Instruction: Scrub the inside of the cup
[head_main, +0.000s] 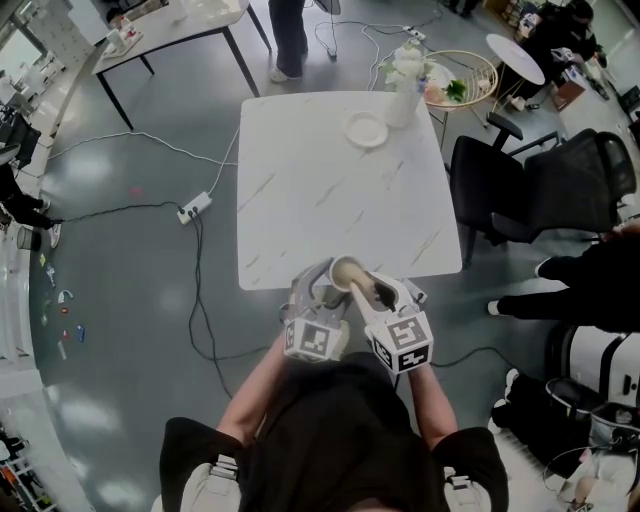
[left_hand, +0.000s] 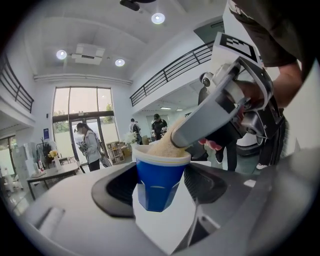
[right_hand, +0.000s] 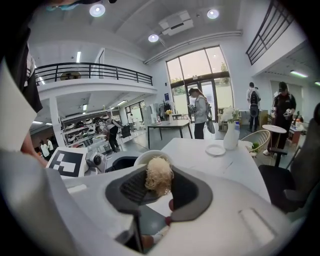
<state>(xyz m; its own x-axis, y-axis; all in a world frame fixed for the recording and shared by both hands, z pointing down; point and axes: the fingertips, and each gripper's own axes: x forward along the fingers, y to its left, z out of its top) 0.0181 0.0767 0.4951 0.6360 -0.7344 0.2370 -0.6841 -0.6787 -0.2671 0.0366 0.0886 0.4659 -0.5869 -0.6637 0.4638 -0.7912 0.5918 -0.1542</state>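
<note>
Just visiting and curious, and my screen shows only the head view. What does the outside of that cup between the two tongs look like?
Observer: In the left gripper view it is a blue plastic cup with a white rim, clamped by its sides in the left tongs.
Operator: And what is that stuff in its mouth?
Observer: The right gripper view shows a tan ball of wiry fibres, pinched in the right tongs at the cup's mouth.
Operator: Is anyone else around?
Observer: The left gripper view shows a person in a pale top by the tall glass doors, far behind the cup.
</note>
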